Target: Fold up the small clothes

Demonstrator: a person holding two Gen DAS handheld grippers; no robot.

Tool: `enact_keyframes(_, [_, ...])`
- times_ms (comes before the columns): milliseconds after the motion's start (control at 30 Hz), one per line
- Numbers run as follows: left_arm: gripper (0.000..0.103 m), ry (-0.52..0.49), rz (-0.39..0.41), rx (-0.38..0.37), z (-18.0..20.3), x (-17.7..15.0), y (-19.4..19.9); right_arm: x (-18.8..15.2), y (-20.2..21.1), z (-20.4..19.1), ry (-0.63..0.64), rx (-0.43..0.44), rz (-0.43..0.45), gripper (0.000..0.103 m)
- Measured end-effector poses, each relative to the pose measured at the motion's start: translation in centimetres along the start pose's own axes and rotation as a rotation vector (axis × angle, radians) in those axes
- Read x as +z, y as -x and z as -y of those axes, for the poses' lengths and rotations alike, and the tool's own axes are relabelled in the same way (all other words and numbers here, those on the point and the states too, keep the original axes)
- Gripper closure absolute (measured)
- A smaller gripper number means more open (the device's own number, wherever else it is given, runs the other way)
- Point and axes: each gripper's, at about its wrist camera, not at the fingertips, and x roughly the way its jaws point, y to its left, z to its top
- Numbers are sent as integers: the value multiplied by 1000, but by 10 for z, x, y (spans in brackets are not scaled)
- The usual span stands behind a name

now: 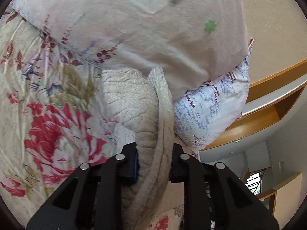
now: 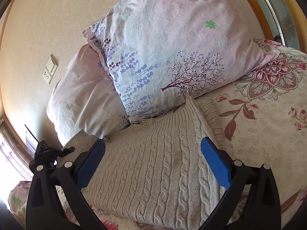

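Note:
A beige cable-knit sweater (image 2: 153, 163) lies flat on the floral bedsheet (image 2: 268, 134), its collar against the pillows. My right gripper (image 2: 153, 142) hovers just above its chest, jaws wide open, blue pads (image 2: 216, 164) on either side and nothing between them. In the left wrist view a bunched part of the sweater (image 1: 130, 99) is lifted off the sheet. My left gripper (image 1: 154, 153) is shut on this thick fold, which fills the gap between the black fingers (image 1: 130, 159). Which part of the sweater it is, I cannot tell.
Two pale pink pillows (image 2: 172, 48) with lavender and tree prints are stacked at the bed's head, close beyond the sweater. A wall with a switch plate (image 2: 50, 71) stands behind. A wooden headboard shelf (image 1: 268, 95) runs to the right. A small black device (image 2: 46, 149) sits at the left edge.

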Motion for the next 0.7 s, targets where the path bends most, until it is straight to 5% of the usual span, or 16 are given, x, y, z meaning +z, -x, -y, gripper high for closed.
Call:
enact_keyframes(367, [84, -120, -134, -124, 121, -46, -108, 14, 35, 31, -118, -69, 187, 2])
enact_keyframes(700, [81, -157, -307, -3, 146, -112, -212, 16, 40, 46, -168, -109, 217, 2])
